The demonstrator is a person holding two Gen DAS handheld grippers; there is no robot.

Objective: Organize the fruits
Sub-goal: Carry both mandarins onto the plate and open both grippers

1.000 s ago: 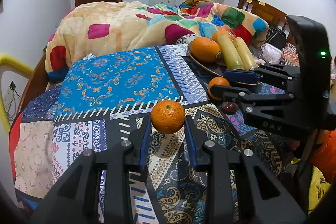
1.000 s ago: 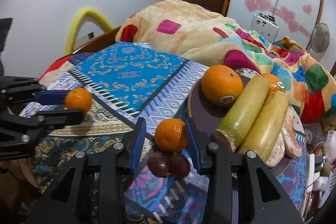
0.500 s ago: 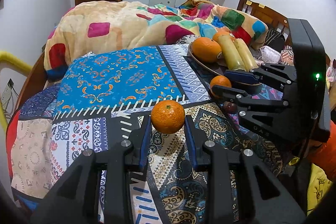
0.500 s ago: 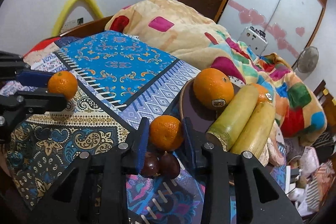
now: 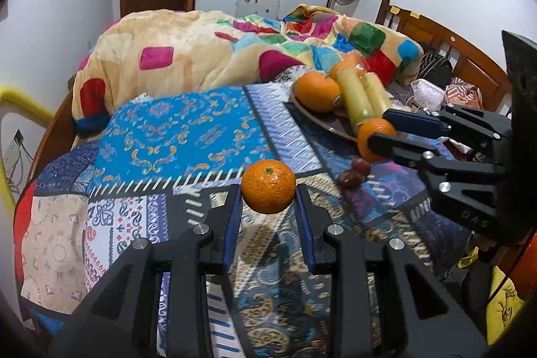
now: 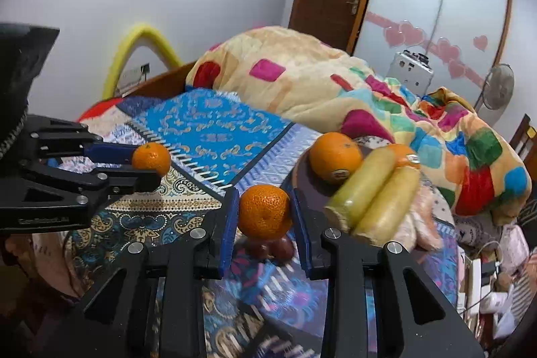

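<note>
My left gripper (image 5: pixel 268 200) is shut on a small orange (image 5: pixel 267 186) and holds it above the patterned bedspread; it also shows in the right wrist view (image 6: pixel 151 158). My right gripper (image 6: pixel 265 213) is shut on a second small orange (image 6: pixel 264 212), lifted above two dark red fruits (image 6: pixel 273 249). In the left wrist view the right gripper (image 5: pixel 379 140) holds that orange (image 5: pixel 374 136) near the brown plate (image 5: pixel 319 119). The plate (image 6: pixel 302 176) carries a large orange (image 6: pixel 334 156), two yellow-green fruits (image 6: pixel 372 193) and another orange behind them.
A colourful quilt (image 5: pixel 235 56) is heaped at the back of the bed. A wooden headboard (image 5: pixel 446 46) and bags (image 5: pixel 433 66) are at the right. A yellow tube (image 6: pixel 141 56) arches at the bed's left edge. A pale peeled fruit (image 6: pixel 419 223) lies beside the plate.
My right gripper has lifted its orange off the bedspread, above the two dark fruits. My left gripper keeps its orange, hardly moved.
</note>
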